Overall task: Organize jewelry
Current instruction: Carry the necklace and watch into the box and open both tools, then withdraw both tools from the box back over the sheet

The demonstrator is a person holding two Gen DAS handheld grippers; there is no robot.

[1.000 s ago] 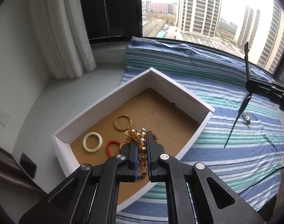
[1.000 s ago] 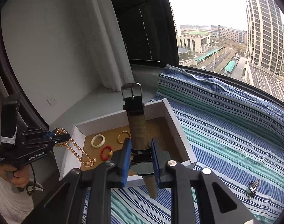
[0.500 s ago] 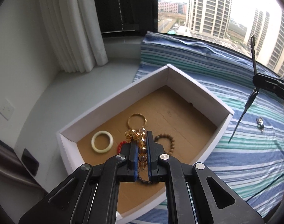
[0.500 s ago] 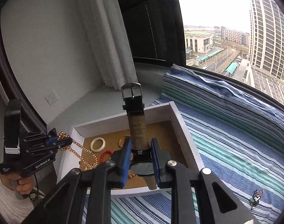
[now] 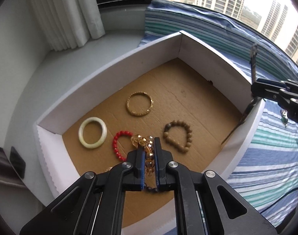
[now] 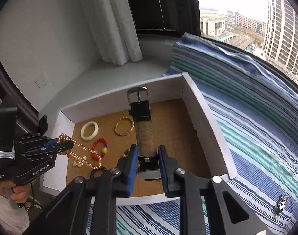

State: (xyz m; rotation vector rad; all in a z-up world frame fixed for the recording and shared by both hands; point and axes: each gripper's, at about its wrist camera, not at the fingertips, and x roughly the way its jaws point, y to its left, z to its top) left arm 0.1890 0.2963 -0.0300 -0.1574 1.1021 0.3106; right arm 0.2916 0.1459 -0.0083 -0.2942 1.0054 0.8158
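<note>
A white box with a brown cardboard floor [image 5: 188, 101] sits on a striped blanket; it also shows in the right wrist view [image 6: 207, 117]. Inside lie a pale jade bangle [image 5: 92, 132], a gold bangle [image 5: 139, 103], a red bead bracelet [image 5: 117, 145] and a brown bead bracelet [image 5: 177, 136]. My left gripper [image 5: 149, 156] is shut on an amber bead necklace [image 5: 148, 156], which hangs into the box [image 6: 84, 152]. My right gripper [image 6: 148, 156] is shut on a wristwatch [image 6: 145, 133] with a black strap, held over the box's near right part.
A small keyring-like trinket [image 6: 280, 205] lies on the striped blanket [image 6: 256, 137] to the right of the box. White curtains [image 5: 70, 15] and a grey windowsill [image 5: 51, 68] lie behind and left of the box.
Both grippers have moved closer over the box. The necklace now hangs low into the box, and the watch is above the box floor instead of in front of it.
</note>
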